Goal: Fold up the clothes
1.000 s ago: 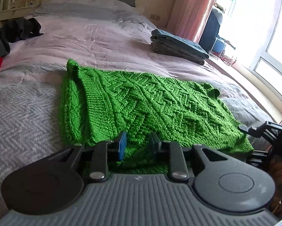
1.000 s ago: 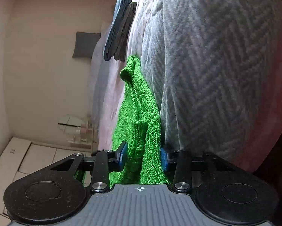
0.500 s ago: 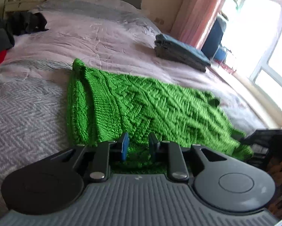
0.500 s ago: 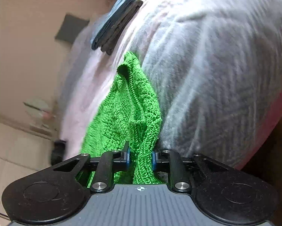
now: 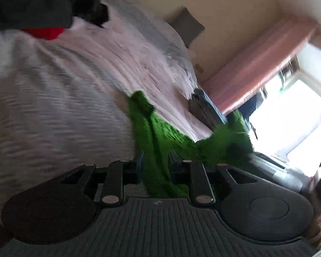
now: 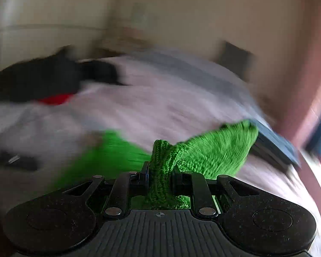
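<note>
While both wrist cameras smear with motion, the left wrist view shows the green knit sweater (image 5: 160, 137) rising off the bed (image 5: 59, 98) between the fingers of the left gripper (image 5: 155, 165), which is narrowed onto a thick band of the knit. One end of the sweater trails on the pale cover; the rest hangs across toward the bright window (image 5: 293, 115), where the far edge of the other gripper shows. A folded stack of dark clothes (image 5: 207, 111) sits just behind the lifted knit, and a dark heap with a red piece (image 5: 42, 32) lies well apart at the far side of the bed.

From the right wrist view, the right gripper (image 6: 160, 171) is closed down to a narrow gap on a bunched roll of the sweater (image 6: 214, 150), which fans out beyond the fingers and hangs above the bedcover (image 6: 160, 98). The folded stack (image 6: 276, 147) lies right behind the raised edge; whether the 2 touch cannot be told through the blur.

Judged from this, the main risk is the heavy, stretchy knit sagging or creeping out of either pinch during a fast swing, since each gripper holds a bunch and not a flat hem. A second risk is the swinging edge brushing the folded stack and knocking it askew. An uneven pull between the 2 grippers could also lay the knit down crooked or twisted.
</note>
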{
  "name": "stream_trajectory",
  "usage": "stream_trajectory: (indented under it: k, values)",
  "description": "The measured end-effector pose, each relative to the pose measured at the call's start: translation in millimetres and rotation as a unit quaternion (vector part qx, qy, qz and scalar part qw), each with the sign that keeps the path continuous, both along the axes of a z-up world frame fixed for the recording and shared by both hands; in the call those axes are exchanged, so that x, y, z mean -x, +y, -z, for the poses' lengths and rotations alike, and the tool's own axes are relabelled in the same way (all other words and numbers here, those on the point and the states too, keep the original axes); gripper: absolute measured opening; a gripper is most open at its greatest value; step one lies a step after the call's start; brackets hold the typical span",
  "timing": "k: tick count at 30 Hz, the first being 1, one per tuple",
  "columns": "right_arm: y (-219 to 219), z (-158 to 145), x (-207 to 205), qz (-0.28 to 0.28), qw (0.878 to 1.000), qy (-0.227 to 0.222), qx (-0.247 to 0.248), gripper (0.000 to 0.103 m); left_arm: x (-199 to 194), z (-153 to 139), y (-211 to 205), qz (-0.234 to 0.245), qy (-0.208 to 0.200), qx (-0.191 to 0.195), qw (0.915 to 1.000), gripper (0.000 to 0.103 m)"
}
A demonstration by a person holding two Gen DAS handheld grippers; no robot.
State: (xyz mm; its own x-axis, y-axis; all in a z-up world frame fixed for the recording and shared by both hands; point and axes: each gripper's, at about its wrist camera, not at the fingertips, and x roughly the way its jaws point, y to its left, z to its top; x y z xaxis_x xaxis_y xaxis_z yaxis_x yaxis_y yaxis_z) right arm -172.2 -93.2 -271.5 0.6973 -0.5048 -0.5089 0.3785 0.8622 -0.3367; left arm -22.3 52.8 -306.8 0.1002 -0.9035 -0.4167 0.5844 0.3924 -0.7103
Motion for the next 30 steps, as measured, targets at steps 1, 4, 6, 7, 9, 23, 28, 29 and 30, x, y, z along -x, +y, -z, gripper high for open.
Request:
stream_trajectory:
  k: [1,4,6,7,9,23,28,29,30]
  values:
    - [15,11,-9,-0.030,0.999,0.012,0.002,0.017,-5,3,6,-0.006,0.007,0.001,1.0000,0.019]
    - [33,49,-22,-0.077,0.996,0.048,-0.027,0.017,-12,14,16,-0.019,0.023,-0.012,0.9995,0.019]
    - [42,64,-22,-0.074,0.996,0.050,-0.004,0.020,-14,22,20,-0.021,0.036,-0.016,0.9990,0.019]
    - [46,67,-22,-0.078,0.996,0.052,0.007,0.028,-14,24,21,-0.020,0.042,-0.015,0.9988,0.019]
    - [48,66,-24,-0.084,0.995,0.051,0.010,0.035,-15,25,19,-0.019,0.044,-0.014,0.9988,0.019]
    - [-57,15,100,0.126,0.933,-0.195,-0.275,0.089,-5,19,23,-0.017,0.052,-0.010,0.9985,0.020]
    - [-139,89,144,0.207,0.674,-0.315,-0.635,0.089,-3,14,23,-0.020,0.047,-0.012,0.9986,0.020]
    - [-145,102,141,0.201,0.634,-0.325,-0.672,0.085,-2,12,23,-0.021,0.046,-0.012,0.9987,0.020]
    - [-149,112,136,0.201,0.610,-0.325,-0.695,0.081,-2,11,23,-0.022,0.044,-0.012,0.9987,0.021]
